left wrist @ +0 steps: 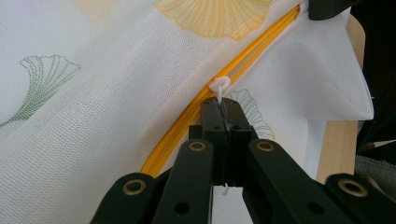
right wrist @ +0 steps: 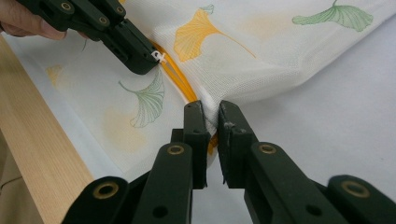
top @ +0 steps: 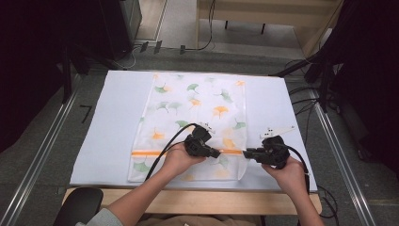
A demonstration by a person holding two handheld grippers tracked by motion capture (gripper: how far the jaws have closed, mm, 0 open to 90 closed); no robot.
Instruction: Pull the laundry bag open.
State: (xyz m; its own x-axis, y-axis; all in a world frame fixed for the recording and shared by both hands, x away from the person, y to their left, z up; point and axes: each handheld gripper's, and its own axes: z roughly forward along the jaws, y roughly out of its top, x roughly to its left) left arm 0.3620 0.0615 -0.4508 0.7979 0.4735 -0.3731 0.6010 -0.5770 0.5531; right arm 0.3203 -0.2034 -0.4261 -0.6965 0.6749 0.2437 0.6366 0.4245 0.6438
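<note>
A white mesh bag (top: pixel 197 108) printed with green and orange leaves lies flat on the white table (top: pixel 113 122). An orange zipper (top: pixel 146 153) runs across its near end. My left gripper (top: pixel 218 153) rests on the bag, jaws shut on the small white zipper pull (left wrist: pixel 219 87), with the zipper (left wrist: pixel 187 123) trailing off behind it. My right gripper (top: pixel 244 153) faces it from the right. In the right gripper view the right gripper (right wrist: pixel 211 112) pinches the bag's corner (right wrist: pixel 210 100) where the zipper (right wrist: pixel 180 81) ends. The left gripper (right wrist: pixel 140 58) shows at upper left there.
The table's wooden front edge (top: pixel 188 197) runs just below the bag. A dark chair back (top: pixel 77 202) sits at bottom left. Cables (top: pixel 306 101) lie on the floor to the right, and metal rails (top: pixel 42 150) run along the floor beside the table.
</note>
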